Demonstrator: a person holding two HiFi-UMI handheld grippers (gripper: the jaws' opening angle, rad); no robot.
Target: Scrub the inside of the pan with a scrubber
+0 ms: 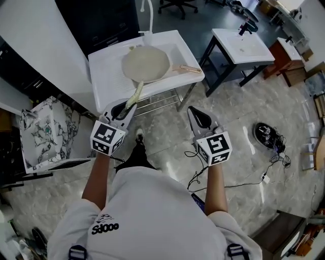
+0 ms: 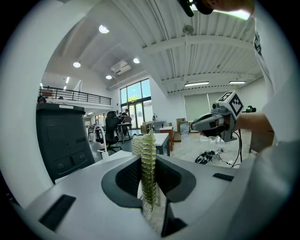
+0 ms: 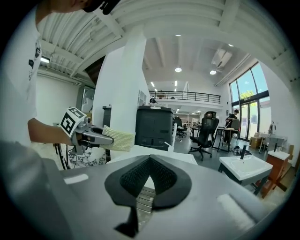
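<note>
A round pale pan (image 1: 145,63) with a wooden handle (image 1: 189,68) lies in the white sink unit (image 1: 106,68) in front of me. My left gripper (image 1: 123,108) hovers at the sink's near edge, short of the pan. It is shut on a yellow-green ribbed scrubber (image 1: 134,96), which stands edge-on between the jaws (image 2: 148,173) in the left gripper view. My right gripper (image 1: 199,119) hangs over the floor right of the sink, shut with nothing in it (image 3: 150,164). The right gripper view shows the left gripper (image 3: 91,136) and the scrubber (image 3: 119,139) from the side.
A faucet (image 1: 149,15) rises at the sink's back. A second white basin on a dark frame (image 1: 244,45) stands to the right. Cables and a black device (image 1: 266,134) lie on the marble floor. A patterned panel (image 1: 43,132) leans at the left, beside dark cabinets.
</note>
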